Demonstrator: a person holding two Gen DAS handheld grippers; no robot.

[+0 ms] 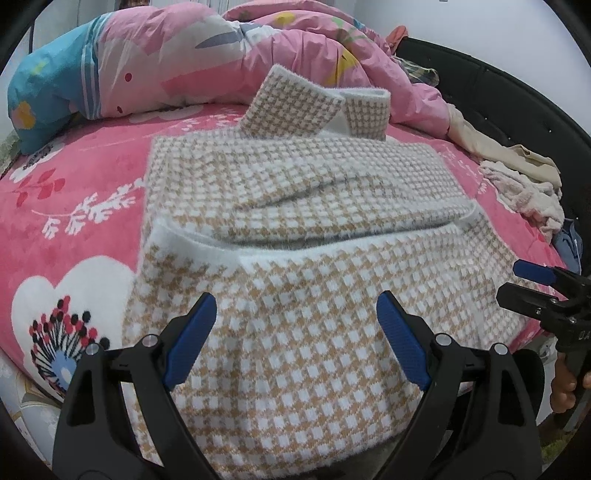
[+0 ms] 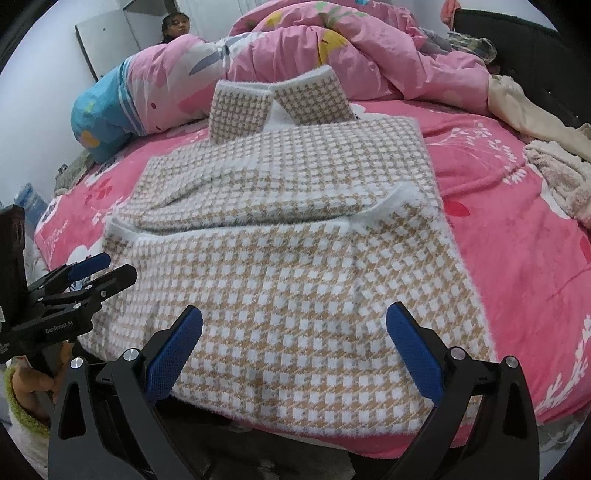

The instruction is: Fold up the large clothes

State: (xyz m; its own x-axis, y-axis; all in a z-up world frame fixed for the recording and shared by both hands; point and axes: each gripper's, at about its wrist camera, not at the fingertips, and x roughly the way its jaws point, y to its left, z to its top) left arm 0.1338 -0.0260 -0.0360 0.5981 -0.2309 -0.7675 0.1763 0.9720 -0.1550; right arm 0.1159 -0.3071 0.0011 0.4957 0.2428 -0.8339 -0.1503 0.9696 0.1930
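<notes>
A large tan-and-white houndstooth garment (image 1: 295, 206) lies on the bed, its sleeves folded in over the body and its collar at the far end. Its hem hangs over the near bed edge. It also shows in the right wrist view (image 2: 295, 236). My left gripper (image 1: 295, 332) is open and empty, above the hem near the left side. My right gripper (image 2: 295, 343) is open and empty, above the hem near the right side. The right gripper shows at the right edge of the left wrist view (image 1: 524, 284), and the left gripper at the left edge of the right wrist view (image 2: 99, 269).
A pink floral bedsheet (image 1: 74, 206) covers the bed. A bunched pink duvet (image 1: 207, 55) and a blue pillow end lie behind the garment. Beige and cream clothes (image 1: 517, 173) are piled at the right, by a black headboard (image 1: 491, 92). A person (image 2: 177, 26) sits behind the bed.
</notes>
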